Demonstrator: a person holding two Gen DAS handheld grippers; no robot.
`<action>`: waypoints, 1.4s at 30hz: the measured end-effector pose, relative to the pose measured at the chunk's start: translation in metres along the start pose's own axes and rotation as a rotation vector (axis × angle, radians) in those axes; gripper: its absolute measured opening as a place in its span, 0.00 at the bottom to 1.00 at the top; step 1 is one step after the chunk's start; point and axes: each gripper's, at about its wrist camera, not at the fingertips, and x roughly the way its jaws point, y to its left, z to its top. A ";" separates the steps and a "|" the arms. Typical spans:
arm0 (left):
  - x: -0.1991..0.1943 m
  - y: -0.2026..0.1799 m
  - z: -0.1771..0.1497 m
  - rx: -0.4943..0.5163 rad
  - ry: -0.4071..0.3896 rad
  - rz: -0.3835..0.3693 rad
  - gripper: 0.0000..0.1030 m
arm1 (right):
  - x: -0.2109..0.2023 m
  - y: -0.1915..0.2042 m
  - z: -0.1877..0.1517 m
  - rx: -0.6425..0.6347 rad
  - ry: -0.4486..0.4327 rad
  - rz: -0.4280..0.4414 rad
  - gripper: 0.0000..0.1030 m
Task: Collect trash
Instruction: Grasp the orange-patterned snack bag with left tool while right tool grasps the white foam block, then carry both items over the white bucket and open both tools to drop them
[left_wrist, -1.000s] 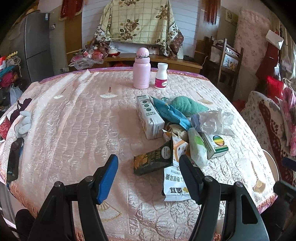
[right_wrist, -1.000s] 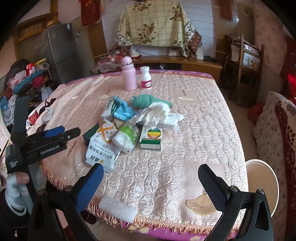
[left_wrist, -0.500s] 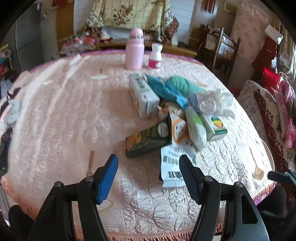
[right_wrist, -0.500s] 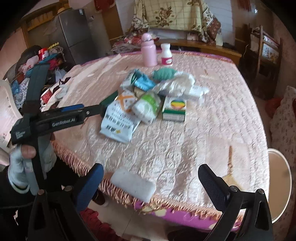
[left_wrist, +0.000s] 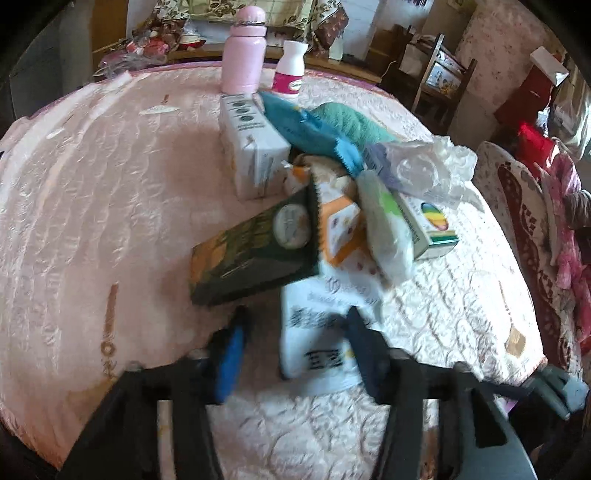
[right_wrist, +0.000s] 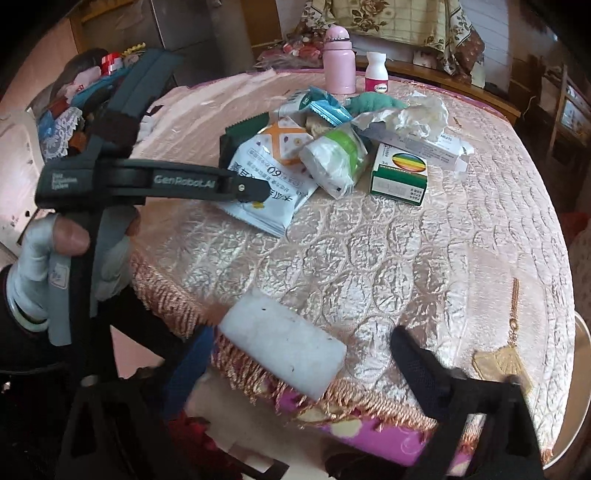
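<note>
Left wrist view: the left hand-held gripper (left_wrist: 291, 343), its jaws just narrowed but pressing nothing, straddles the white printed plastic pouch (left_wrist: 317, 332) on the pink quilted desk (left_wrist: 92, 192); it should pinch low.

Right wrist view: the right hand-held gripper (right_wrist: 295, 373), also narrowing and not yet gripping, brackets the white foam block (right_wrist: 282, 349) at the fringed edge; centring first looks wise.

Pink quilted tablecloth (left_wrist: 92, 192), pink bottle (left_wrist: 243, 48), dark green packet (left_wrist: 255, 251), white block (right_wrist: 284, 350).
</note>
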 end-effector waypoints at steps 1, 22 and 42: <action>0.002 0.001 0.002 -0.010 0.003 -0.022 0.32 | 0.001 -0.001 0.000 0.015 -0.005 0.027 0.52; -0.101 -0.069 0.032 0.155 -0.157 -0.189 0.08 | -0.076 -0.092 0.023 0.247 -0.224 -0.094 0.44; 0.015 -0.314 0.017 0.418 0.013 -0.398 0.09 | -0.131 -0.294 -0.069 0.733 -0.168 -0.470 0.48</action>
